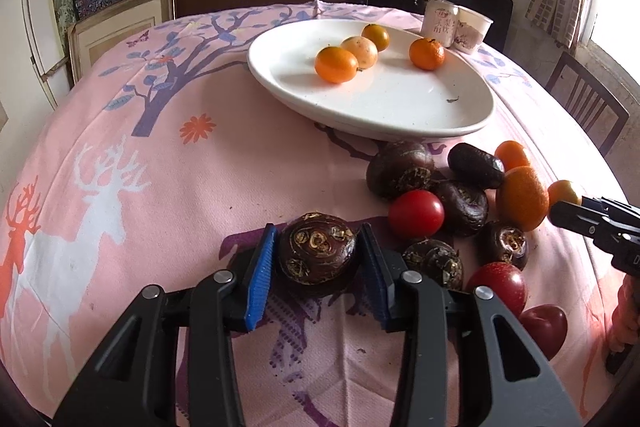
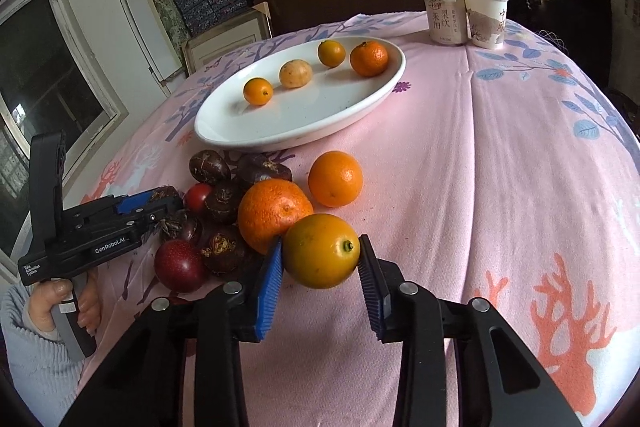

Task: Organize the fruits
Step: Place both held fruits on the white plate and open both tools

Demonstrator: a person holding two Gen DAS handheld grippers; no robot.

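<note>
My left gripper [image 1: 318,259] is shut on a dark brown water chestnut [image 1: 317,253] low over the pink tablecloth. My right gripper [image 2: 320,257] is shut on a yellow-orange kumquat [image 2: 321,251]. A white oval plate [image 1: 400,107], also in the right wrist view [image 2: 312,115], holds several small orange fruits [image 1: 336,64]. A pile of water chestnuts [image 1: 400,169], red tomatoes [image 1: 416,214] and oranges [image 1: 521,197] lies in front of the plate, right of my left gripper. The right wrist view shows the pile [image 2: 224,201] and two oranges [image 2: 335,179] just beyond my right fingers.
A drink can [image 2: 446,15] and a paper cup [image 2: 487,19] stand at the table's far side behind the plate. A wooden chair [image 1: 588,103] is at the right edge. Shelves with boxes fill the back wall. The left gripper's body [image 2: 92,227] shows at left.
</note>
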